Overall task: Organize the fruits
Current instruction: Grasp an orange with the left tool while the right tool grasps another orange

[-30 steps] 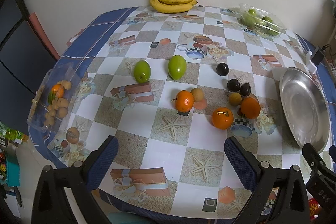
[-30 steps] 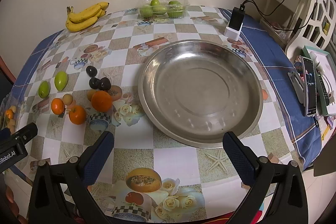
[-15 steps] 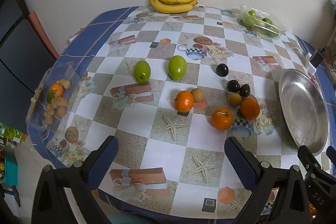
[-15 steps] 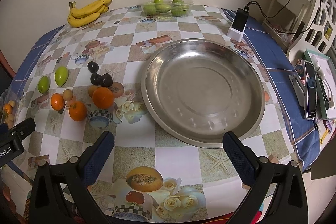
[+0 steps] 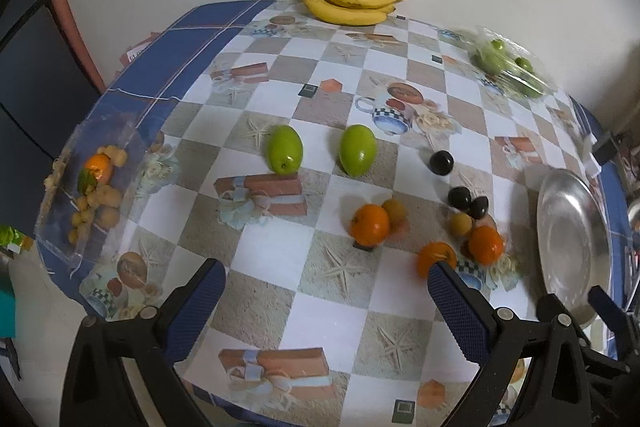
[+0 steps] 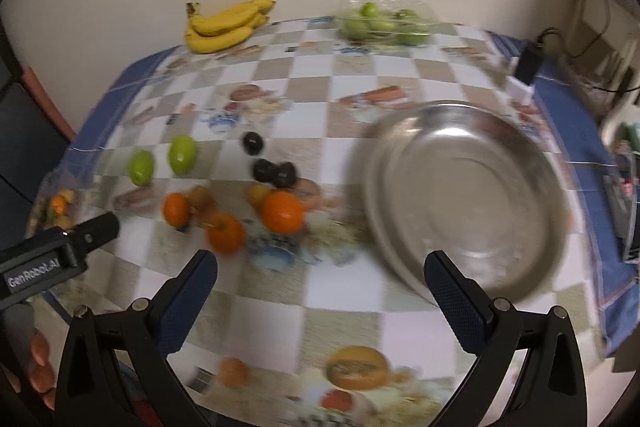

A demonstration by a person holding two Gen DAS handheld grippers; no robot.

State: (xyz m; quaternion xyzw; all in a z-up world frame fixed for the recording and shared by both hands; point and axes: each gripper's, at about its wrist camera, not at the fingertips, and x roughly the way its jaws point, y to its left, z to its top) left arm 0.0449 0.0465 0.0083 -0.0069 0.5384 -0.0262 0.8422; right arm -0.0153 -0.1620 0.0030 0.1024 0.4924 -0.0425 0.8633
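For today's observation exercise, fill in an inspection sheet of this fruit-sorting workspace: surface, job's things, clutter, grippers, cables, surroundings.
Surface: table under a checked printed cloth with blue border.
Job's things: three oranges, two green fruits, three dark fruits, bananas at the wall, steel plate with nothing in it.
Clutter: clear tray of green fruit; clear bag of small fruit at the edge.
Grippers: left gripper and right gripper both open, holding nothing.
Cables: black charger with lead.
Surroundings: plain wall.

A home dining table [image 5: 256, 299] (patterned oilcloth) with bananas [image 5: 352, 3], charger [image 6: 528, 61].
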